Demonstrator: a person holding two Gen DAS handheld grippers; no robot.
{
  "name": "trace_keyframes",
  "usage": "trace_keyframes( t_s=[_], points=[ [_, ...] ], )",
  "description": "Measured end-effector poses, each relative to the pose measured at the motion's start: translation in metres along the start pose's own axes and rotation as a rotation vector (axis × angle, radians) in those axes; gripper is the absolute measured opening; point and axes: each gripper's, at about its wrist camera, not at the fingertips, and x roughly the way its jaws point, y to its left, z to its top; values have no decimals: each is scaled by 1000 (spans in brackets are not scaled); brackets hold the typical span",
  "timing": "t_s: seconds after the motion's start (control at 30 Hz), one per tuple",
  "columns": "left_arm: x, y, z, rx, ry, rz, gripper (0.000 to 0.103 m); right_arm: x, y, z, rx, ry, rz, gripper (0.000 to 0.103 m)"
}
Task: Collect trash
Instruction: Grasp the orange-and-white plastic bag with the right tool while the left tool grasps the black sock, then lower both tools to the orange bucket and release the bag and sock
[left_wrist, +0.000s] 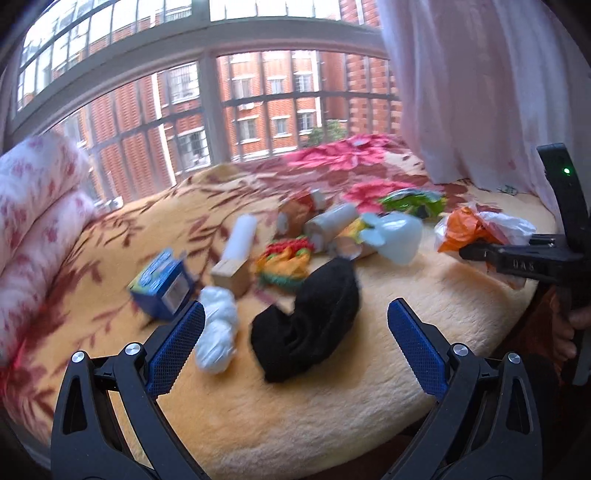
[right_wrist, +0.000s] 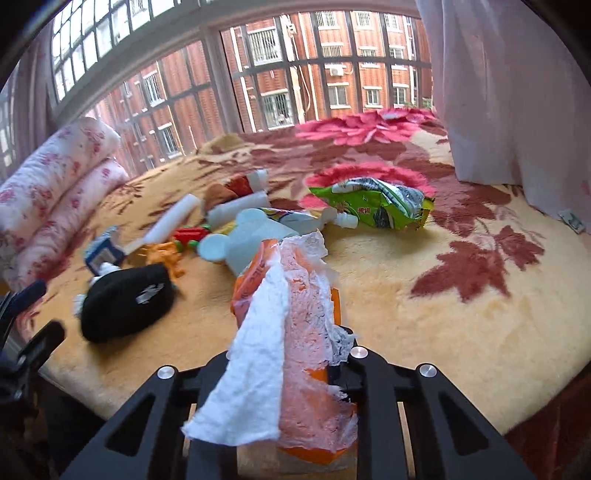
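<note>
My right tool (right_wrist: 295, 354) is clenched on a wad of orange plastic bag and white tissue (right_wrist: 288, 314), lifted just over the near rim of the bed (right_wrist: 461, 332), while my left tool (left_wrist: 295, 332) stands released above bare blanket with a black sock (left_wrist: 310, 325) just ahead. Right of the wad the yellow floral blanket (right_wrist: 480, 280) lies open to its edge. Farther in, the green snack wrapper (right_wrist: 373, 208) and mixed litter sit mid-bed before the barred window (right_wrist: 295, 92).
</note>
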Motion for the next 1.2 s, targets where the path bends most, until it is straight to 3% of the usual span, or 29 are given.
trace_keyframes(
  t_s=[0.07,0.27,0.47,0.53,0.57,0.6,0.7,0.9,1.2],
  points=[
    [9,-8,8,23,13,-31,97,-8,0,-4,-3,-12,-3,21],
    [45,-28,22,104,59,-20,97,-25,-11,-12,13,-31,-29,22],
    [93,-22,13,36,186,15,96,-17,-10,-11,6,-29,-38,22],
    [109,-15,5,-16,251,19,80,-10,-6,-11,0,-20,-35,22],
    [116,-12,1,-37,284,7,49,-7,-4,-11,-4,-15,-37,22],
    [118,-10,0,-59,296,-26,44,-5,-2,-11,-7,-13,-39,22],
    [105,-10,2,-75,261,-14,33,-2,5,-12,-20,-3,-41,22],
    [53,-2,8,-154,202,-14,32,-19,17,-7,-43,-22,-20,22],
    [-68,3,2,-184,81,-36,32,-85,55,-11,-131,-54,74,23]
  ],
)
